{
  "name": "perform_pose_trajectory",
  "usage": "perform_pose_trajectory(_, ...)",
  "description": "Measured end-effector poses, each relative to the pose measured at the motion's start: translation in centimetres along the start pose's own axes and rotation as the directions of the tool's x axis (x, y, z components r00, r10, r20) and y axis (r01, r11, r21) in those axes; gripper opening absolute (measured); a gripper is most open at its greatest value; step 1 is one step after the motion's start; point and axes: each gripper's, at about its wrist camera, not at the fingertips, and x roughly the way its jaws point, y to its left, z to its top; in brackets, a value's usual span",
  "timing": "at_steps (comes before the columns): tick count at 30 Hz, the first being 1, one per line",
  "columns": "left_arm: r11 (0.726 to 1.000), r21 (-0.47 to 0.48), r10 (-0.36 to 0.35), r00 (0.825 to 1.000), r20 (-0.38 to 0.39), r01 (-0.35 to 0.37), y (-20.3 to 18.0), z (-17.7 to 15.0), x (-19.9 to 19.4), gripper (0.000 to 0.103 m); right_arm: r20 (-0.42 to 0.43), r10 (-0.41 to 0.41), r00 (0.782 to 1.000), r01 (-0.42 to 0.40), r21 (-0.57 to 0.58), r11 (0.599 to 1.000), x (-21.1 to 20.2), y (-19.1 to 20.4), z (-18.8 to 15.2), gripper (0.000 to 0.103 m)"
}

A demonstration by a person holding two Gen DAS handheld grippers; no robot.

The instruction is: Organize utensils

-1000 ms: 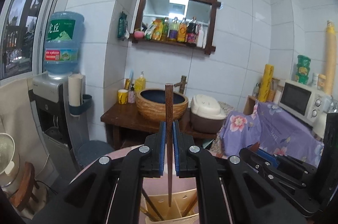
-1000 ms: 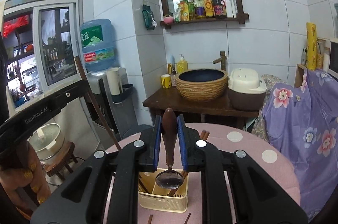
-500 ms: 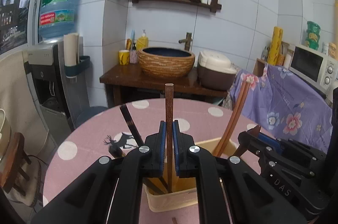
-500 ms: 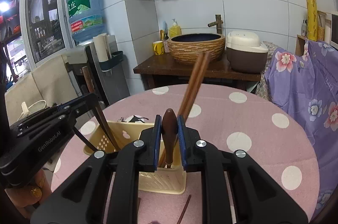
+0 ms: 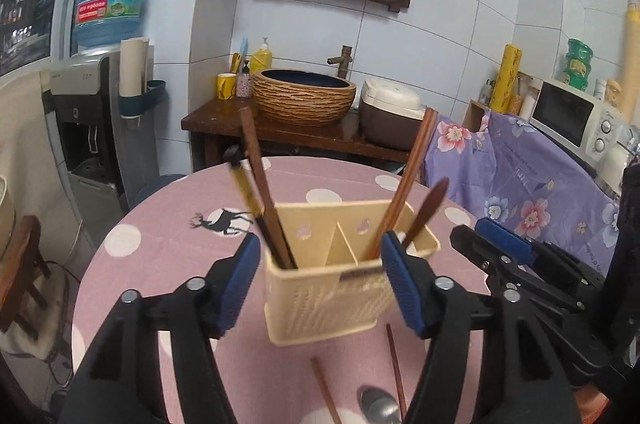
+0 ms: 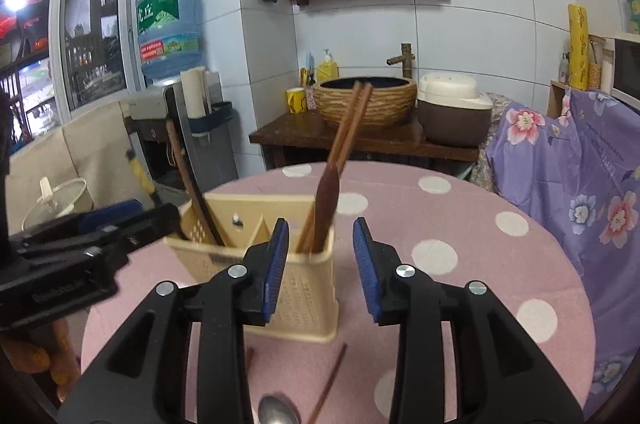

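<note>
A cream plastic utensil holder (image 5: 326,288) (image 6: 304,288) stands on the pink dotted table. Its left compartment holds a dark chopstick (image 5: 260,184) and a yellow-handled utensil (image 5: 244,184). Its right compartment holds a pair of brown chopsticks (image 5: 408,180) (image 6: 344,140) and a wooden-handled spoon (image 5: 426,212) (image 6: 326,204). My left gripper (image 5: 320,278) is open and empty, just in front of the holder. My right gripper (image 6: 322,266) is open and empty by the holder's right end. Two loose chopsticks (image 5: 394,364) and a metal spoon (image 6: 278,412) lie on the table below.
The round table (image 6: 460,224) has a pink polka-dot cloth. Behind it stand a wooden stand with a woven basin (image 5: 304,96), a rice cooker (image 5: 390,112), a water dispenser (image 5: 108,24) and furniture under a purple floral cloth (image 6: 580,164).
Both grippers opened. The left let go of the chopstick into the left compartment; the right let go of the wooden-handled spoon into the right compartment. Both drew back and tilted down.
</note>
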Motion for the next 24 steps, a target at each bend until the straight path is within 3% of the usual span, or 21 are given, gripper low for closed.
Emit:
perform_pose_trajectory(3,1.0,-0.019,-0.007,1.0,-0.005,0.007,0.4,-1.9,-1.4,0.067,-0.069,-0.012,0.998,0.011,-0.019,1.0,-0.8,0.2,-2.2,0.035)
perform_pose_trajectory(6,0.999,-0.023,0.033,0.999,0.003,-0.033,1.0,-4.0,-2.6,0.069,-0.146,-0.02,0.989,0.016,-0.029,0.999,-1.0,0.5,-4.8,0.035)
perform_pose_trajectory(15,0.978,-0.064,0.19,0.977,-0.095,-0.197,4.1,-10.7,-2.8,0.07,-0.368,0.028,0.929,-0.037,-0.016,0.999,0.1,2.9,-13.3,0.035)
perform_pose_trajectory(18,0.976,-0.089,0.185,0.975,-0.127,-0.197,5.3,-11.9,-2.9,0.07,-0.406,0.031,0.914,-0.042,-0.019,0.999,0.7,3.6,-14.7,0.035)
perform_pose_trajectory(24,0.976,-0.112,0.17,0.974,-0.147,-0.187,6.4,-13.1,-3.3,0.07,-0.414,-0.01,0.91,-0.014,-0.056,0.998,1.9,4.9,-15.3,0.035)
